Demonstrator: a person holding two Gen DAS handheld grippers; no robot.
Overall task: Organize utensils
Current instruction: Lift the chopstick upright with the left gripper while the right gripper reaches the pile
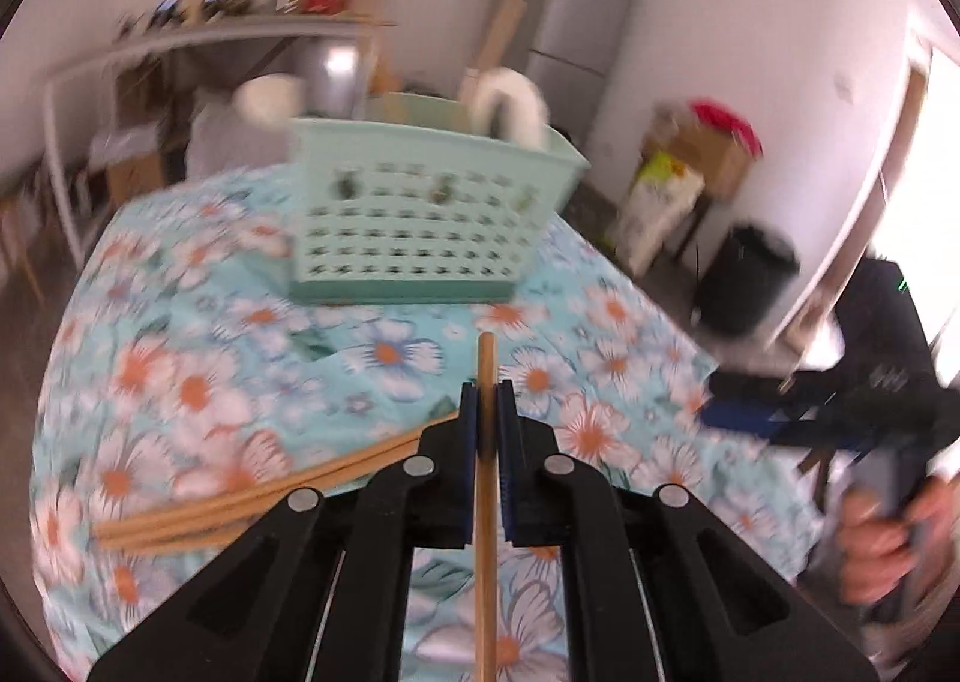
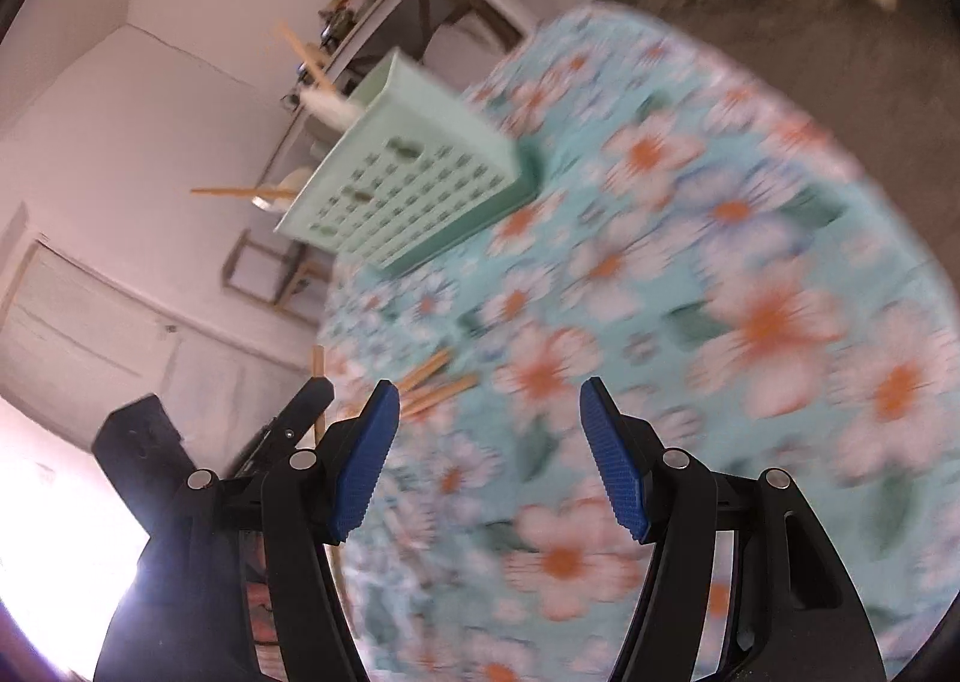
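My left gripper (image 1: 487,418) is shut on a single wooden chopstick (image 1: 486,502). The stick runs straight up between the blue pads, and its tip pokes out above them. Several more chopsticks (image 1: 240,502) lie in a loose bundle on the floral tablecloth, just left of the gripper. A mint green perforated basket (image 1: 420,214) stands further back on the table with white utensils sticking out of it. In the right wrist view my right gripper (image 2: 489,418) hangs open over the cloth with nothing between its fingers. The basket (image 2: 408,184) is up to its left and the loose chopsticks (image 2: 438,388) are near its left finger.
The round table (image 1: 180,322) drops off on all sides. A person's hand (image 1: 882,538) grips the right tool at the table's right edge. Beyond the table are a shelf unit (image 1: 180,58), a grey fridge (image 1: 576,10), boxes and a black bin (image 1: 750,280).
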